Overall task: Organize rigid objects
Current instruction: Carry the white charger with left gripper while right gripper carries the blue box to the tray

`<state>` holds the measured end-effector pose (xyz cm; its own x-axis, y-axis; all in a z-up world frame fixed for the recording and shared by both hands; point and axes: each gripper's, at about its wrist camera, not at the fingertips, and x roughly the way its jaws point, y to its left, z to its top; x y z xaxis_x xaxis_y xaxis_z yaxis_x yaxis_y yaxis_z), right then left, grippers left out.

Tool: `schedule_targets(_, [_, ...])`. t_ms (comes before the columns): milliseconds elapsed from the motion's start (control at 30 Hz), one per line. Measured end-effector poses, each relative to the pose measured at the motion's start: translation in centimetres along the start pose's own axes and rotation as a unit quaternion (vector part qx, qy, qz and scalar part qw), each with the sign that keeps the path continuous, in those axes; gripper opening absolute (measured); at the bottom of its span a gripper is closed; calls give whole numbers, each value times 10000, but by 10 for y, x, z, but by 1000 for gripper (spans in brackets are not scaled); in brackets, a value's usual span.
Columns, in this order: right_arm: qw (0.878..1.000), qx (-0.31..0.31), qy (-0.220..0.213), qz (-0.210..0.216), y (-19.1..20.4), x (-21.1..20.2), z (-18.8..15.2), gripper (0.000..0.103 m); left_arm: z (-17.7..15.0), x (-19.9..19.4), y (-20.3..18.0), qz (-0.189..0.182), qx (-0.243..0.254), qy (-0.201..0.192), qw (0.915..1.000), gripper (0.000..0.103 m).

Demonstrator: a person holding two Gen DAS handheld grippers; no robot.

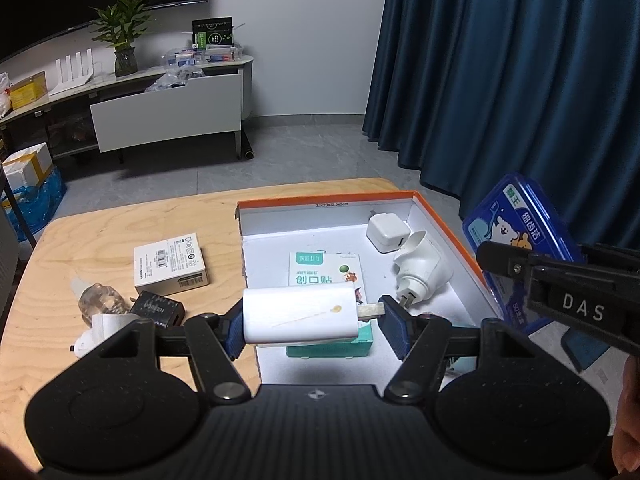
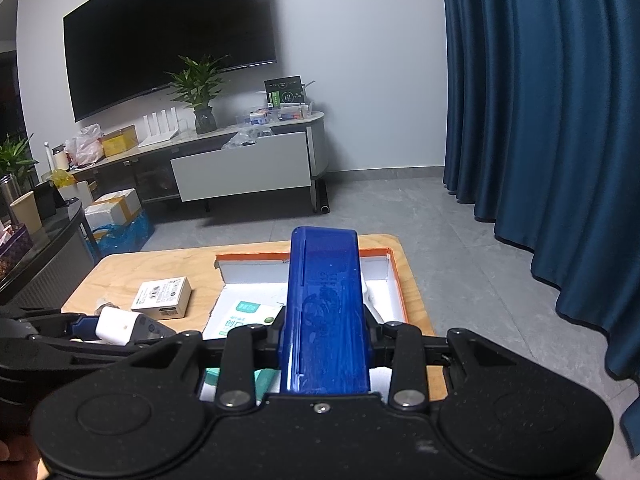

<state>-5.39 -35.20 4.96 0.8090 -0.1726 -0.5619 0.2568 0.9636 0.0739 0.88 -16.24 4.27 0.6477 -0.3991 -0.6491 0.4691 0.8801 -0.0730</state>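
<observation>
left claw (image 1: 316, 322): white charger (image 1: 300, 314) clamped lengthwise between pads, held over near-left edge of orange-rimmed box (image 1: 440, 220) | right claw (image 2: 324, 344): blue case (image 2: 326, 312) gripped edgewise, held above box on tabletop (image 1: 120, 232)

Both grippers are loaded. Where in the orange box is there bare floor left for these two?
Bare floor in the orange box: the back left corner, behind the bandage pack. The right side is crowded by the square charger and the white plug adapter.
</observation>
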Motion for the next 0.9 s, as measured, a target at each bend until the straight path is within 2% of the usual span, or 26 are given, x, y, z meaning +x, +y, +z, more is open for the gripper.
schedule_targets(900, [9998, -53, 184, 79, -7, 54, 28, 40, 18, 42, 1, 46, -51, 125, 9999, 67])
